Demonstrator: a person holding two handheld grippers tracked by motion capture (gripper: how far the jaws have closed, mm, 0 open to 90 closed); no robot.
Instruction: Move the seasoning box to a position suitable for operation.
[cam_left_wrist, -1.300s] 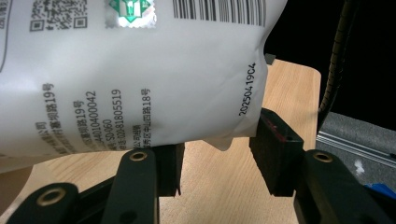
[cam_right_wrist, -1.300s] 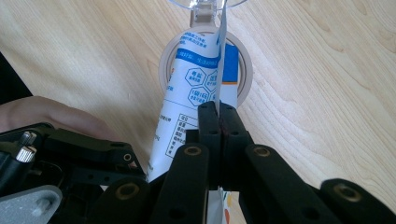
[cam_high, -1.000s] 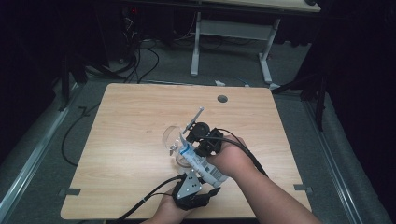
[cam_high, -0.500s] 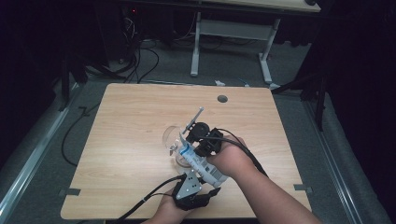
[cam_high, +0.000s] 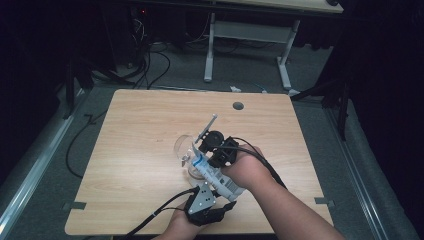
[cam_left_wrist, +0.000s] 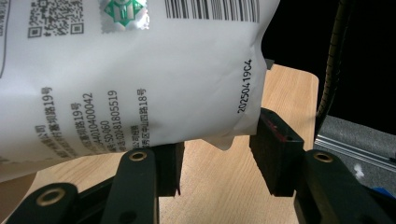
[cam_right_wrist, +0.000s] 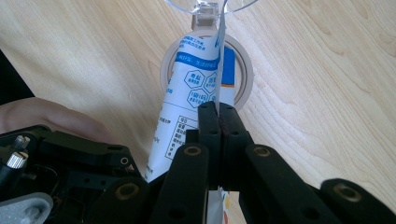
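— Dark floor, cables and a grey desk frame are being seen behind the wooden table (cam_high: 135, 150), where the work is being done near the front edge

— What is being handled?

— One white pouch (cam_high: 212, 172) with blue print is being held between both tools, just above the table, right of the middle. Its upper end is being pointed toward a clear glass vessel (cam_high: 184, 146) standing just beyond it

— How is the left gripper (cam_left_wrist: 217, 161) being kept?

— In the left gripper view its jaws are being held apart, with the pouch's (cam_left_wrist: 135, 84) lower edge hanging between them; one pad is being met by the film's edge, but whether the film is being pressed from both sides cannot be told

— And the right gripper (cam_right_wrist: 218, 126)?

— Its jaws are being kept clenched on a thin edge of the pouch (cam_right_wrist: 196, 88), as the right gripper view is showing. Beyond the jaws, a round whitish ring (cam_right_wrist: 245, 70) is being seen under the pouch, and the clear vessel's rim (cam_right_wrist: 187, 7) is being touched by the pouch's top

— Where are the hands being seen?

— From above, the right hand (cam_high: 245, 170) is being held over the pouch, the left hand (cam_high: 182, 226) at the table's near edge
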